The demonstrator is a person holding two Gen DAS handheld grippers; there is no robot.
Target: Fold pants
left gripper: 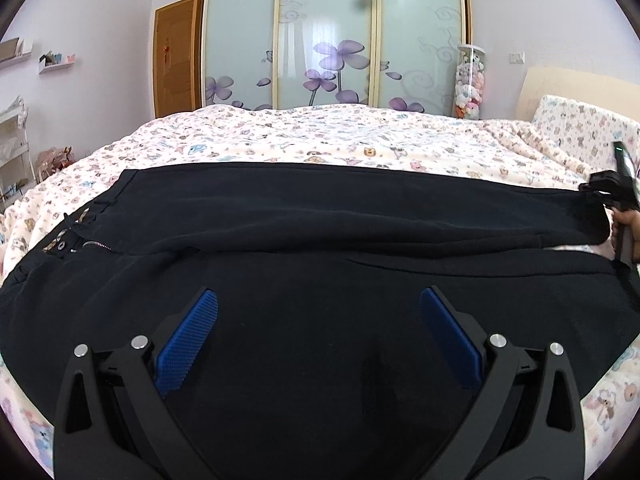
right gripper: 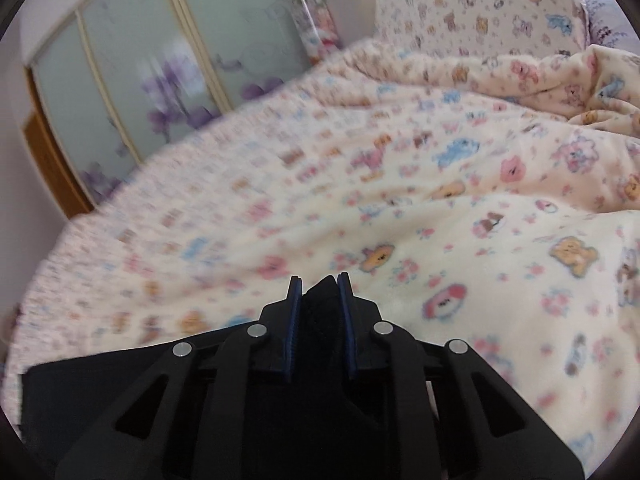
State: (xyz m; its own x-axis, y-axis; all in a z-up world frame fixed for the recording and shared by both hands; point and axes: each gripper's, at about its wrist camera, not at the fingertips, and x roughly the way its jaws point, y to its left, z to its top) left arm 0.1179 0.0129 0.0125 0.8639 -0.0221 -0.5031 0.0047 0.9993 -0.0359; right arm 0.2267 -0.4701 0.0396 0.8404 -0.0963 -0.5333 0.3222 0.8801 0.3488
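The black pants (left gripper: 320,216) lie spread lengthwise across the near part of the bed (left gripper: 320,132), on its cartoon-print blanket (right gripper: 440,208). The waistband with its zipper sits toward the bed's left edge; the leg ends reach toward the right edge. One leg lies beyond the other, with a crease between them.

The left gripper (left gripper: 318,300) hangs over the near leg with its jaws wide apart; the blue pads (left gripper: 188,340) touch no cloth.

The right gripper (right gripper: 318,280) has its jaws narrow, clamped on a fold of the pants' black fabric that shows between the pads.

A tall clear container (left gripper: 470,80) stands beyond the bed's far right corner, against the wardrobe (left gripper: 332,32). It is filled with plush toys.
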